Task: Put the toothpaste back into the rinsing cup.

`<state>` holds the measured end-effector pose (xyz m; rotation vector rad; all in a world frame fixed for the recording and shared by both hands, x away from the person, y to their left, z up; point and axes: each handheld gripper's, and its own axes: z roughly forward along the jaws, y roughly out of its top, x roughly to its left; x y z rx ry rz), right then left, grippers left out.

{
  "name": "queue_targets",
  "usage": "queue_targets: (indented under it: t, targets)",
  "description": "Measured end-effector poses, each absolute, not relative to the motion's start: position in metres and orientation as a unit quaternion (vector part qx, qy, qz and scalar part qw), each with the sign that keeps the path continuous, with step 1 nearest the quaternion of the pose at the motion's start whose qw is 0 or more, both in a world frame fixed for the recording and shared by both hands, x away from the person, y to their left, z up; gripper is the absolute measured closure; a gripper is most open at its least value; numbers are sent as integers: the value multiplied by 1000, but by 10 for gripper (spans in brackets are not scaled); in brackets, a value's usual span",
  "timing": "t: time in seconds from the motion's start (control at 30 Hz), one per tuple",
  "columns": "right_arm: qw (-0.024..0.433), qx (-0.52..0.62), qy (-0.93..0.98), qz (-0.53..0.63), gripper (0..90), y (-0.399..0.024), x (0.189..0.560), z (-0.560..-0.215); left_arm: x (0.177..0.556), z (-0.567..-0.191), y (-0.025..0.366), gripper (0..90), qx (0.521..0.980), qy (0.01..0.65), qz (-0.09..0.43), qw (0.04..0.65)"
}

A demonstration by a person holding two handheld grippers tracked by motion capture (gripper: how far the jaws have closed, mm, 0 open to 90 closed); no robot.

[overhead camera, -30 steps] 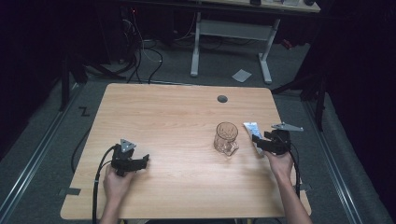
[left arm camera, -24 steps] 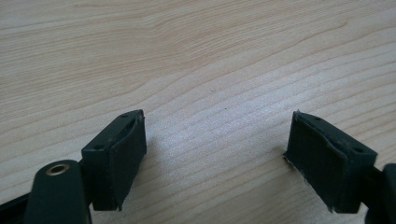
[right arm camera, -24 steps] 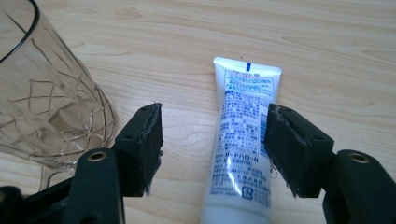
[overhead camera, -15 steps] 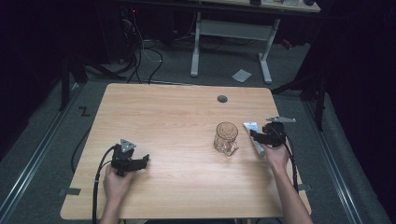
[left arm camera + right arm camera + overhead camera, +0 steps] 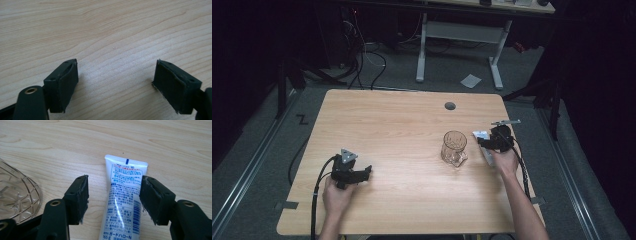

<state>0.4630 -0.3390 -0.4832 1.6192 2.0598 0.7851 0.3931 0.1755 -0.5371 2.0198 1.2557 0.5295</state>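
Right gripper view: right claw [image 5: 113,200] open, just been closing round toothpaste tube [image 5: 123,202] lying flat on bench [image 5: 162,147]; grasp not yet made, lift left. Left claw [image 5: 115,85] released, idle.

You have a pale wood-grain counter [image 5: 402,130] in front of you, with a small round grey grommet [image 5: 450,106] set in it near the far edge. On the grey floor beyond, a white desk frame [image 5: 457,35] stands, a loose sheet of paper [image 5: 471,80] lies by its right leg, and dark cables [image 5: 367,55] trail to its left.
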Motion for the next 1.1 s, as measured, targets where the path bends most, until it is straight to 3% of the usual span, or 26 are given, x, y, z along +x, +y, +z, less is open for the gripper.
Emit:
queue_targets:
  t: [1.1]
  targets:
    - [184,609,747,196,442,-335,488,-502,393,-537,175,202,778,484,204,345]
